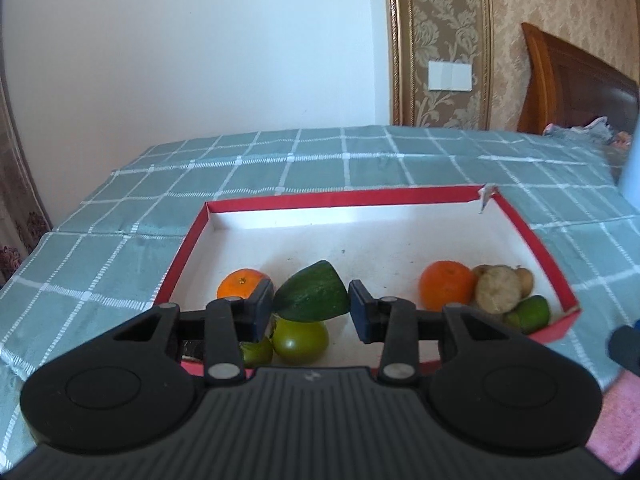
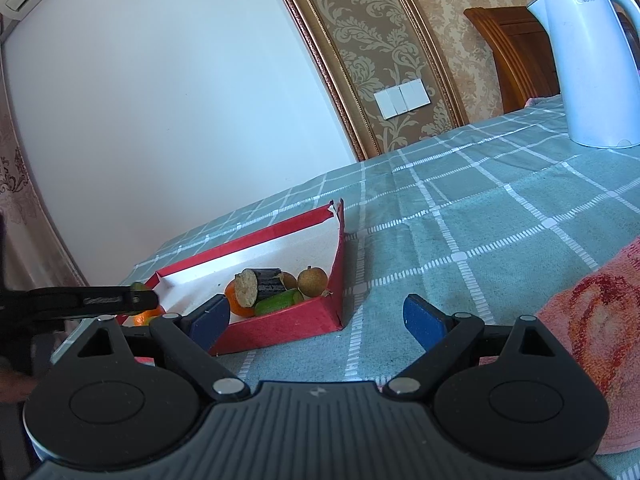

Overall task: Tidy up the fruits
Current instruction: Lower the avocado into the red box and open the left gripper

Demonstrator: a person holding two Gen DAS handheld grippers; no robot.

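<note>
Here, the left hand-held gripper (image 1: 311, 308) is clamped on a cut green cucumber piece (image 1: 312, 298), held above the red box (image 1: 556, 276), over a green tomato (image 1: 300, 338). Right of the box, the right hand-held gripper (image 2: 316, 320) gapes wide, holding nothing.

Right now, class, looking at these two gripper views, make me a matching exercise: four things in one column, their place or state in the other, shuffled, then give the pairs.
Things
1. dark green cucumber piece
2. white electric kettle
3. right gripper
4. round green tomato

Places or states
A. stands on the checked green cloth, outside the box
B. lies in the red cardboard box, under the cucumber piece
C. held between the left gripper's blue pads
D. open, holding nothing

Pairs: 1-C, 2-A, 3-D, 4-B
</note>
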